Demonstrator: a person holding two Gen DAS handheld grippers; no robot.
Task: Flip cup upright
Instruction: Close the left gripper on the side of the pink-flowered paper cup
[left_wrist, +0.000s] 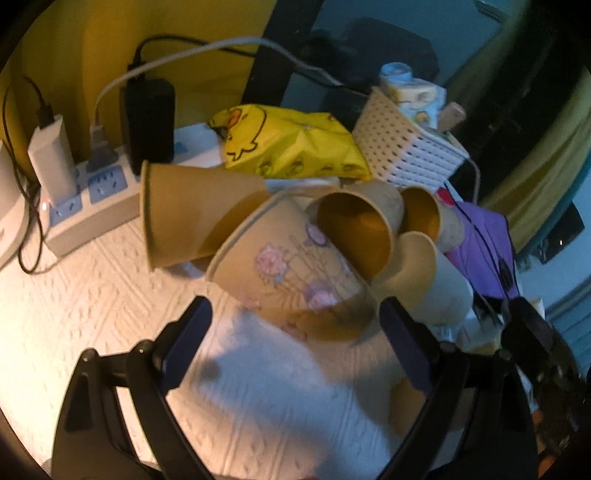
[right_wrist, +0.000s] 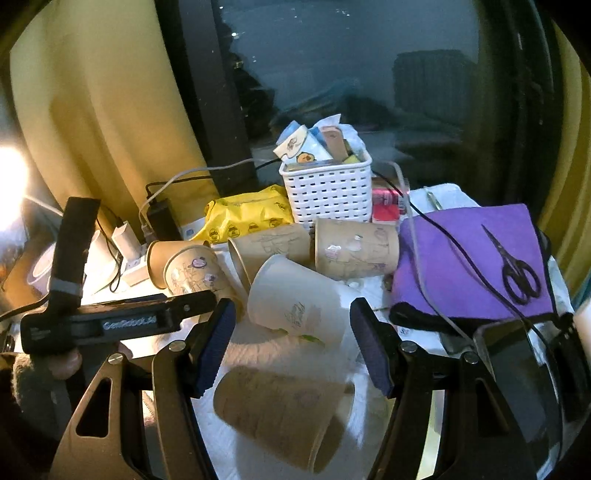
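Warm glare from the left, motion blur, fisheye-darkened edges.

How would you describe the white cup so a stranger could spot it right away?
Find the white slotted basket at the table's back. In front of it lies a cluster of tipped-over paper cups. The white cup lies nearest the right gripper; the others are brown.

L gripper (left_wrist: 295, 332) open, floral cup (left_wrist: 291, 273) on side btwn fingers.

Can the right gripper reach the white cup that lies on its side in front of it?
Probably yes. The right gripper is open, and the white cup lies just beyond its fingers with nothing between; brown cups crowd behind it.
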